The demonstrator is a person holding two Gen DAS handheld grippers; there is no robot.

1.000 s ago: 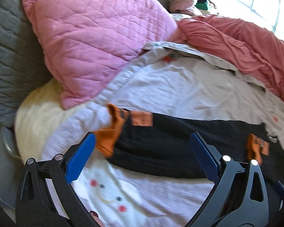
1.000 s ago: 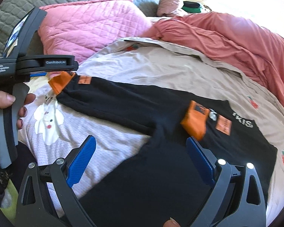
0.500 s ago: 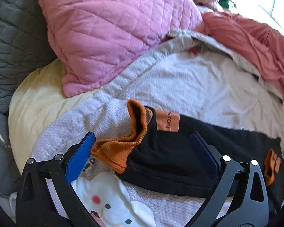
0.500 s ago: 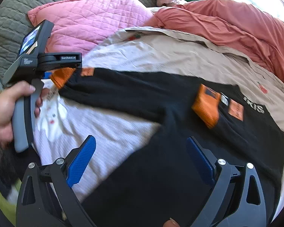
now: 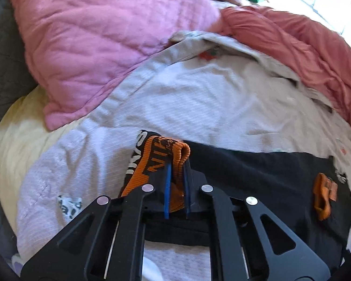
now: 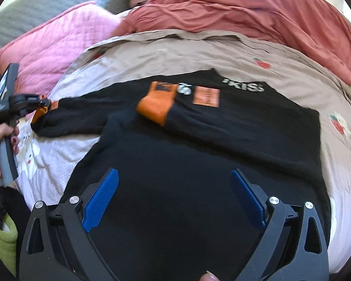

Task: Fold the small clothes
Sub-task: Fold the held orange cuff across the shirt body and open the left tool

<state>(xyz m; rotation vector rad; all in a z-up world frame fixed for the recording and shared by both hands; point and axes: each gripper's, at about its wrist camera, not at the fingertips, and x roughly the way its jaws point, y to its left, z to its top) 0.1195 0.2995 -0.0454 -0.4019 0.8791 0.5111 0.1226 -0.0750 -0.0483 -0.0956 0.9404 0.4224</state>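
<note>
Partly hidden: orange cuff [image 5: 175,178] between pads

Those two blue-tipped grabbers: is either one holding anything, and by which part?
The left gripper has just closed on the black sweater, pinching the orange cuff of its outstretched sleeve. The right gripper is open, holding nothing.

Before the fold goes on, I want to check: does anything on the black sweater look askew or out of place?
Nothing looks damaged. The orange cuff of one sleeve is bunched, pinched in the left gripper; the other orange cuff lies folded onto the black sweater.
</note>
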